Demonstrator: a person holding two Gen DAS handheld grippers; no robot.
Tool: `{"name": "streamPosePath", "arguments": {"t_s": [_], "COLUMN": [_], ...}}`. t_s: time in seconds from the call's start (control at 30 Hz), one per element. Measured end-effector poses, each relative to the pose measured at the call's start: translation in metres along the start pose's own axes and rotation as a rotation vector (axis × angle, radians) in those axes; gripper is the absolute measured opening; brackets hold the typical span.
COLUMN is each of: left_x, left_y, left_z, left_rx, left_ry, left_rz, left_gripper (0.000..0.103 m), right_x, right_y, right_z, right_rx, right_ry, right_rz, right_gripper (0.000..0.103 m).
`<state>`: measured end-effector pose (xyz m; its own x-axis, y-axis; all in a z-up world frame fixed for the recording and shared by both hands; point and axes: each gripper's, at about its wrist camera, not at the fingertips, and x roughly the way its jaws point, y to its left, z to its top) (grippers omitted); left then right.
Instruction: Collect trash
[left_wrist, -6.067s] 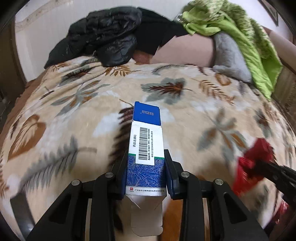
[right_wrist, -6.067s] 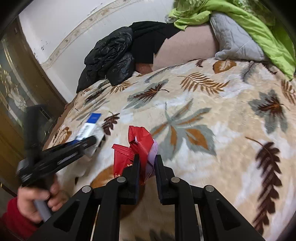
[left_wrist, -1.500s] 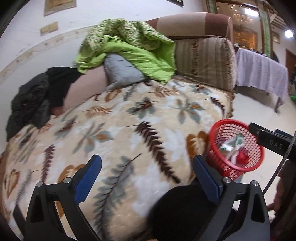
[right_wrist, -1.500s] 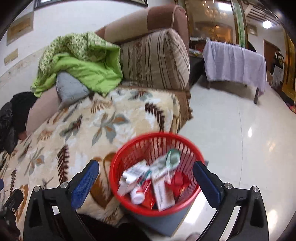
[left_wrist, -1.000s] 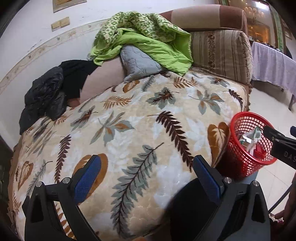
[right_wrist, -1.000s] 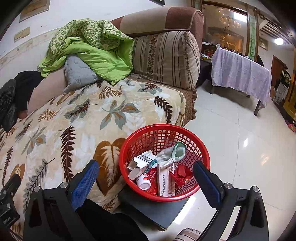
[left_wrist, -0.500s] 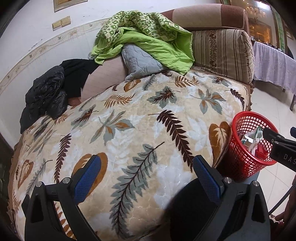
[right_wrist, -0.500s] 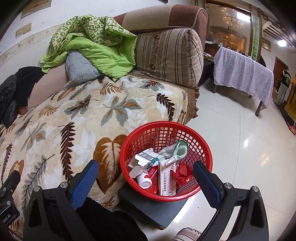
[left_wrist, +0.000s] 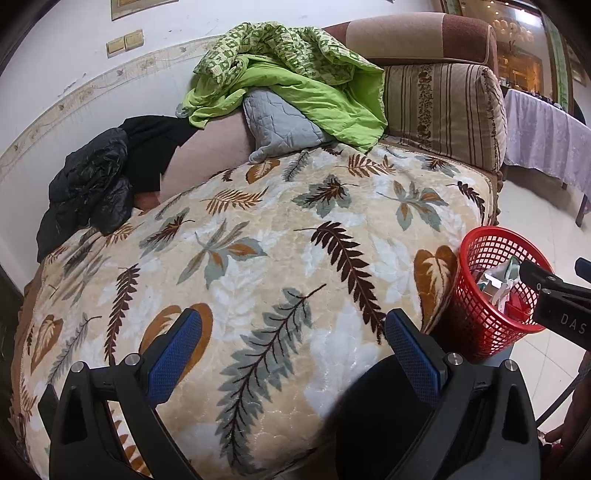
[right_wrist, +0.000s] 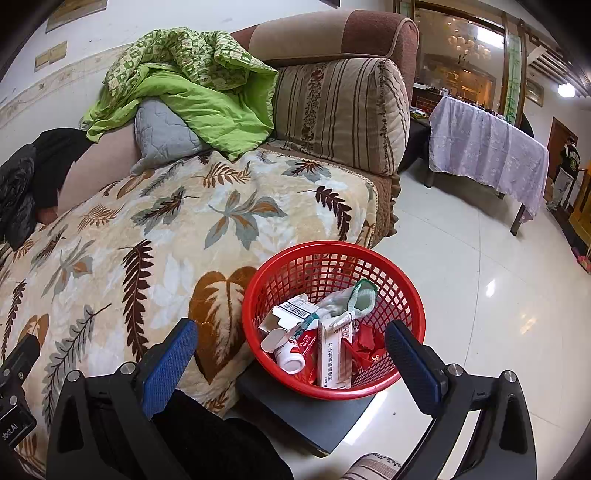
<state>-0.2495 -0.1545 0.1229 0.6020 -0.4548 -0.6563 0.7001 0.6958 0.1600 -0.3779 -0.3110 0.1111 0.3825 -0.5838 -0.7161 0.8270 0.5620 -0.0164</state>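
A red mesh basket (right_wrist: 402, 280) stands on a dark low stand beside the sofa, holding several pieces of trash: a white carton (right_wrist: 332, 360), a small white bottle (right_wrist: 290, 359), red wrappers (right_wrist: 369, 341) and a barcode box (right_wrist: 291, 308). My right gripper (right_wrist: 291, 354) hangs open just above and in front of the basket, with nothing between its fingers. My left gripper (left_wrist: 291, 350) is open over the leaf-print blanket (left_wrist: 258, 229), also with nothing in it. The basket (left_wrist: 480, 251) shows at the right of the left wrist view, partly hidden by the right gripper's arm.
A green quilt (right_wrist: 199, 85), a grey cushion (right_wrist: 162, 133) and a striped bolster (right_wrist: 340, 110) lie at the sofa's back. Black jackets (left_wrist: 96, 181) are piled at the left. A table with a lilac cloth (right_wrist: 487, 147) stands across the glossy tile floor (right_wrist: 480, 277).
Over six seconds, both grippers let go of their trash (blue box, red wrapper), now in the basket. In the last half second both views have barely shifted.
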Motion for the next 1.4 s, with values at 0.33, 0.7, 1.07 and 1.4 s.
{"name": "streamPosePath", "arguments": {"t_s": [0.33,0.7,1.07,1.4], "left_x": [-0.004,-0.008,-0.011,-0.010], "left_y": [0.001,-0.002,-0.002,-0.002], "left_z": [0.002,0.004,0.003,0.004], "left_rx": [-0.007,-0.010,-0.008,-0.013], "left_ry": [-0.017,-0.035,-0.045,-0.043], "left_rz": [-0.004,-0.008,-0.008,-0.011], "left_gripper": [0.099,0.099,0.099,0.099], "right_x": [-0.001,-0.002,-0.004,-0.005], "right_y": [0.001,0.004,0.007,0.007], "right_z": [0.000,0.002,0.003,0.003], "right_rx": [-0.011,-0.024,-0.033,-0.035], "right_ry": [-0.005,-0.016,-0.024,-0.024], "right_rz": [0.003,0.006,0.010,0.010], "right_gripper": [0.102,0.102,0.102,0.102]}}
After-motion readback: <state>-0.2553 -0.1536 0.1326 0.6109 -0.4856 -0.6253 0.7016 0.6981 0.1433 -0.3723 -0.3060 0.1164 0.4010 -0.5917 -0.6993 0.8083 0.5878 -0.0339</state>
